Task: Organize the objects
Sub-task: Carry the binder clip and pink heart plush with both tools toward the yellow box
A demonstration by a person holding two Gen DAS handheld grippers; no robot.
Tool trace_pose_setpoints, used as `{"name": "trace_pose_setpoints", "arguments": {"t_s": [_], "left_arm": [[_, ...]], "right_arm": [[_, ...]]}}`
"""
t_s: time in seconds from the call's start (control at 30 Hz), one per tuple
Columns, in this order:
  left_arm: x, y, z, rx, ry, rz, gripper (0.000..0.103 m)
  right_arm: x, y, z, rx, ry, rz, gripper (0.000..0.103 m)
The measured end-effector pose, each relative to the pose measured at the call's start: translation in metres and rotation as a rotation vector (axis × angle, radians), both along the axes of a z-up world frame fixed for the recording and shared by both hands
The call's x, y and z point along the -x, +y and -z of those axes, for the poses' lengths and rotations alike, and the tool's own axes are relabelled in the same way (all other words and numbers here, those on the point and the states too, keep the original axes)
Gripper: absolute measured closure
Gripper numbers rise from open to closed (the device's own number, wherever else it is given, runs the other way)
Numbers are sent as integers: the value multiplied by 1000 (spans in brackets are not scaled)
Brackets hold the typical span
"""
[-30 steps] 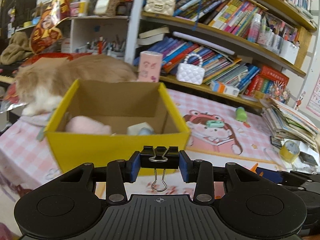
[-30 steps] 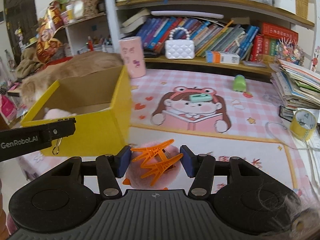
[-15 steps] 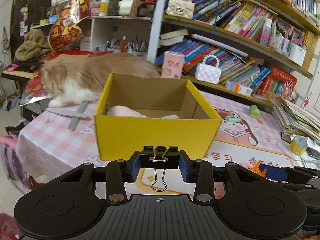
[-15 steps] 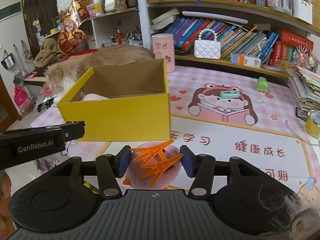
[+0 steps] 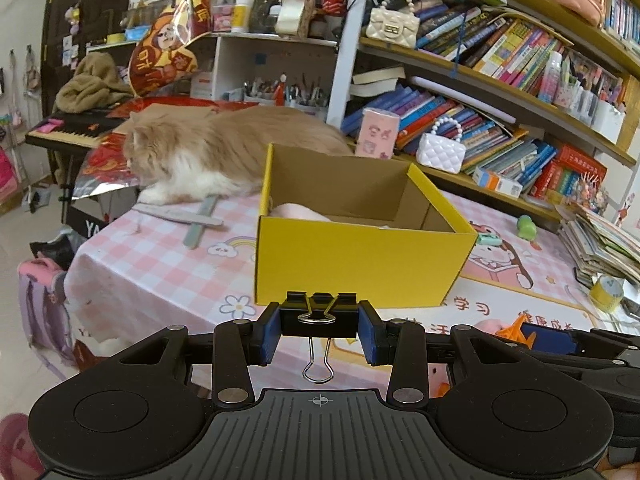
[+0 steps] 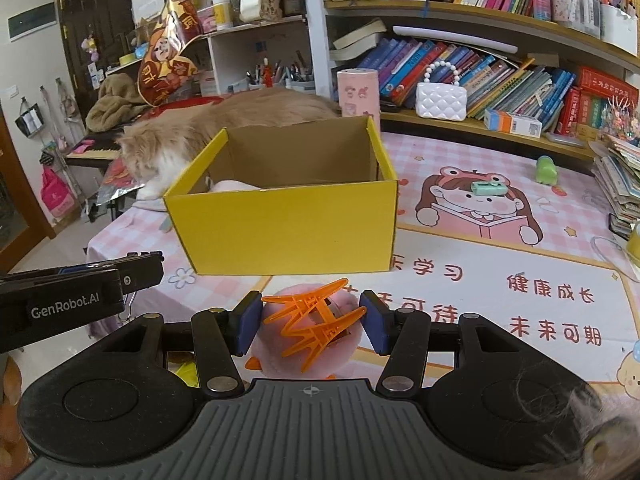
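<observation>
Binder clip (image 5: 318,315), orange clip (image 6: 314,322), gripped

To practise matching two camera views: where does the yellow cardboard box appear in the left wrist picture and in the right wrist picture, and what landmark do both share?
Left wrist: yellow box sits at centre, just beyond the gripper's binder clip.
Right wrist: the box sits left of centre, beyond the orange clip.
Shared landmark: the white quilted purse on the bookshelf.

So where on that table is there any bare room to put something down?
Bare patches: the pink checked cloth left of the yellow box, and the printed mat between the box and the book stack. Crowded behind the box: a cat.
</observation>
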State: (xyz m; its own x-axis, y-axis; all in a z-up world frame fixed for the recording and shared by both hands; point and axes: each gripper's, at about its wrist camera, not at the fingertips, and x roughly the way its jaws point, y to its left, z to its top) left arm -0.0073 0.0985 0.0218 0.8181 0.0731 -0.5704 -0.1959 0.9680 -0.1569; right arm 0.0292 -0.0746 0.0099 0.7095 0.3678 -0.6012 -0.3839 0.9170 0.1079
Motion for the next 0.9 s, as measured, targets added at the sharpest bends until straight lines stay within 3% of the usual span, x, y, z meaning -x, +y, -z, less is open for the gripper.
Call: {"name": "trace_pose_setpoints", "arguments": {"t_s": [0.4,0.63,0.9], "left_arm": [[-25,11,-17,-8,-75,-20,65],[-65,16,-25,-31,-118,-47,65],[-116,11,-14,-61,-80,-50,65]], "right_arm": [[-28,9,-21,12,-109,-10,53],[-79,21,-39,1,-168,-33,53],[-138,29,-44,11,-199,-69,53]]}}
